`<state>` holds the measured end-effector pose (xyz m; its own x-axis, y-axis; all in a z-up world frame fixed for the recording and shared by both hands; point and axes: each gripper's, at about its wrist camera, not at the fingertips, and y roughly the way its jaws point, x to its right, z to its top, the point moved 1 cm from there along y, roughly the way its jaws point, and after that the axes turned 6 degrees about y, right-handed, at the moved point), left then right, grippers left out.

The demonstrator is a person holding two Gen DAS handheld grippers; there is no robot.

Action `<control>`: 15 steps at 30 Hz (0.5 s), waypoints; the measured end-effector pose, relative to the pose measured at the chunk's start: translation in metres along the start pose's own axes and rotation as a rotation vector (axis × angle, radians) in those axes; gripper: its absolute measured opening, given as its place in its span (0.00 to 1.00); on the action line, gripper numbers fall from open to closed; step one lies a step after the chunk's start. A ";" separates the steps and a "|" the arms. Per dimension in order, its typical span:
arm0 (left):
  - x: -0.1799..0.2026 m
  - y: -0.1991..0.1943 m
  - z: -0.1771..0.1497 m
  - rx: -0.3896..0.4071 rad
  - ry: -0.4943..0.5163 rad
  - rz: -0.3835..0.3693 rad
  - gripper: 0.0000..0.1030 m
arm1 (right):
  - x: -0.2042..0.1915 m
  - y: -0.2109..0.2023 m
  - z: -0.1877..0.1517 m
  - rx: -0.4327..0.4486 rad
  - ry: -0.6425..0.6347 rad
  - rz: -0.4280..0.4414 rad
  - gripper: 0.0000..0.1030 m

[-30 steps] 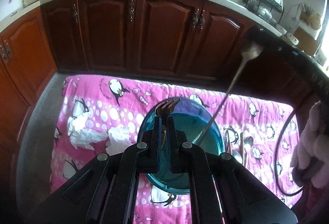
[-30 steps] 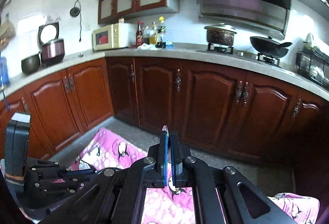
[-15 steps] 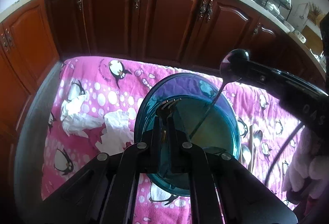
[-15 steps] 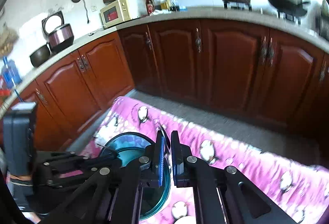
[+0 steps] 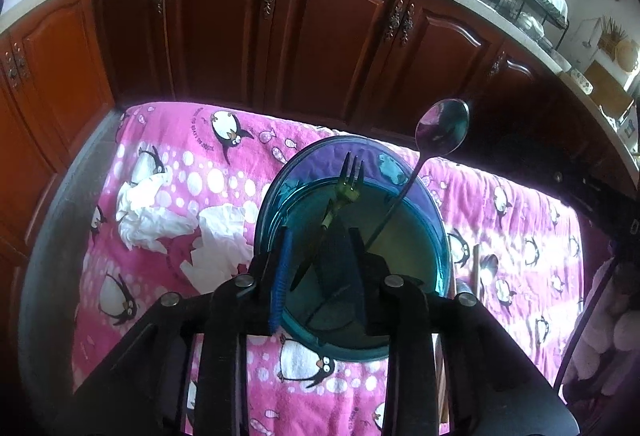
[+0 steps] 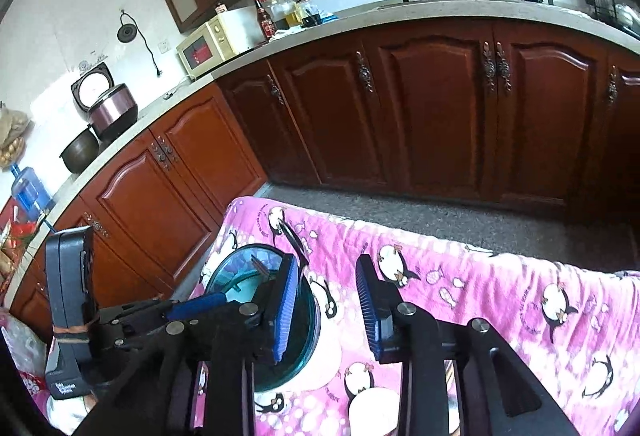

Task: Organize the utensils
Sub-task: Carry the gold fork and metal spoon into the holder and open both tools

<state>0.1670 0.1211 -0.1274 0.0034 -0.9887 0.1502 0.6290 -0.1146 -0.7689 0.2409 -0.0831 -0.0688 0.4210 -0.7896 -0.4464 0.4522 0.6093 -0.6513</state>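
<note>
A blue glass bowl [image 5: 276,195] stands on the pink penguin cloth [image 5: 168,139]. My left gripper [image 5: 320,256] hangs over it and its jaws are opening. A fork [image 5: 349,179] stands loose between them, tines up and handle down in the bowl, and the pads do not press it. A long spoon [image 5: 442,125] leans in the bowl, head up past the far rim. In the right wrist view my right gripper [image 6: 326,268] is beside the bowl [image 6: 224,272], jaws opening with nothing between them. The spoon's dark head [image 6: 294,240] stands just off its left fingertip.
Crumpled white tissues [image 5: 160,203] lie on the cloth left of the bowl. More spoons and a stick [image 5: 486,272] lie to the right of it. A fluffy pink sleeve [image 5: 616,336] is at the right edge. Dark wooden cabinets [image 5: 332,35] stand beyond the cloth.
Both grippers' jaws have parted. The fork has come loose and tilted between the left jaws. The right gripper came down to the bowl and let go of the spoon.
</note>
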 end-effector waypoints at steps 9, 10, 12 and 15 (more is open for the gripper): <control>0.011 -0.028 -0.003 0.032 0.009 0.039 0.32 | 0.003 -0.026 -0.018 0.014 0.029 -0.034 0.35; 0.013 -0.030 -0.003 0.034 0.010 0.041 0.32 | 0.003 -0.030 -0.021 0.018 0.033 -0.042 0.35; 0.018 -0.036 -0.004 0.046 0.015 0.046 0.32 | 0.004 -0.037 -0.025 0.026 0.036 -0.057 0.35; 0.029 -0.045 -0.005 0.065 0.027 0.052 0.33 | 0.006 -0.050 -0.032 0.038 0.044 -0.085 0.39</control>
<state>0.1342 0.0971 -0.0916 0.0172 -0.9955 0.0932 0.6774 -0.0569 -0.7334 0.1954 -0.1207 -0.0580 0.3456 -0.8403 -0.4176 0.5143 0.5419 -0.6647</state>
